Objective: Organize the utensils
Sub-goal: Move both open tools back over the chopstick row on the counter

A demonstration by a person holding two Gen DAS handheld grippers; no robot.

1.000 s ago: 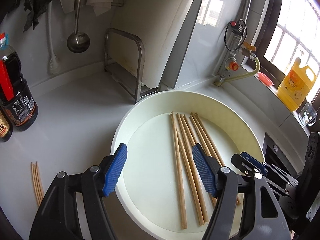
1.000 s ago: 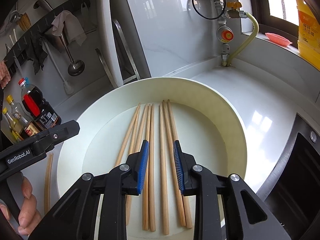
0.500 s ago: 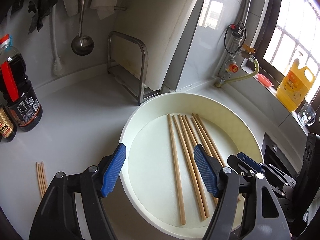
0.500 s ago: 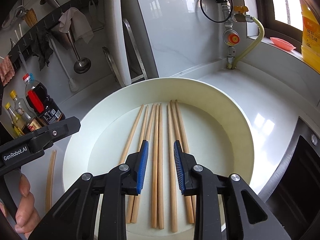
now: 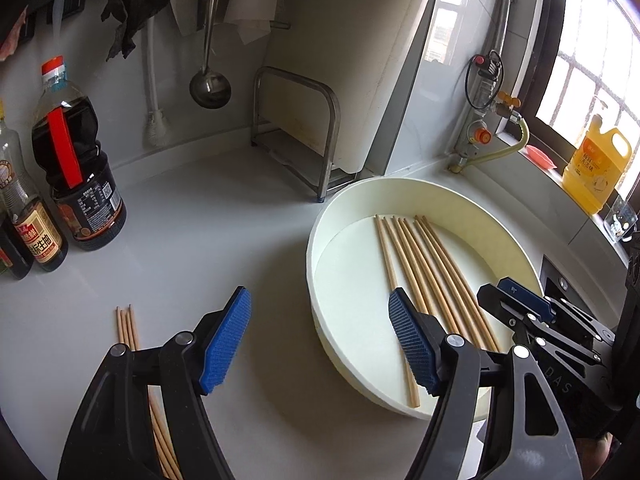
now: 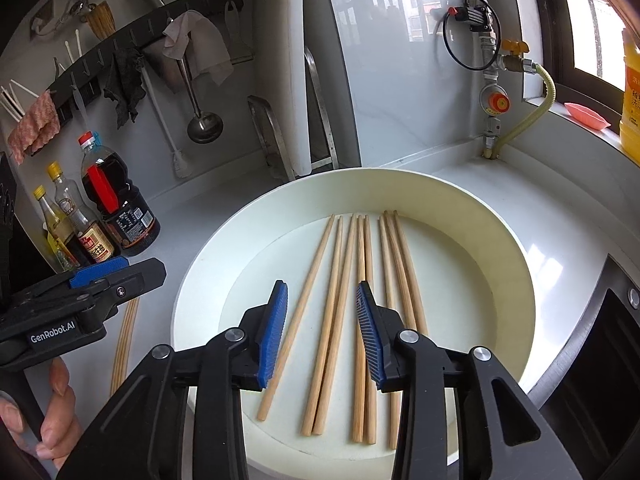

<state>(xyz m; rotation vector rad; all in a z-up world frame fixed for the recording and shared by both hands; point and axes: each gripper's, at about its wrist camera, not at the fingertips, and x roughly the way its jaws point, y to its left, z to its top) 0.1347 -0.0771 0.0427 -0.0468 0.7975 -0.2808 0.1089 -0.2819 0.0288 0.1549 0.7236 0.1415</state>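
Observation:
Several wooden chopsticks (image 6: 360, 300) lie side by side in a round white basin (image 6: 516, 264) on the counter; they also show in the left wrist view (image 5: 424, 264), in the basin (image 5: 320, 232). A few more chopsticks (image 5: 128, 328) lie on the counter left of the basin, also seen in the right wrist view (image 6: 126, 332). My left gripper (image 5: 320, 340) is open and empty, above the basin's left rim. My right gripper (image 6: 322, 328) is open and empty, low over the chopsticks in the basin.
Sauce bottles (image 5: 76, 176) stand at the left back. A metal rack (image 5: 304, 136) with a white cutting board (image 5: 360, 60), a hanging ladle (image 5: 210, 84) and cloths are behind. A gas valve and hose (image 5: 484, 136), a yellow jug (image 5: 596, 168) and a stove edge (image 6: 616, 320) lie right.
My left gripper has drawn back and to the left, from over the basin toward the loose chopsticks on the counter. My right gripper's jaws have opened wider over the basin chopsticks.

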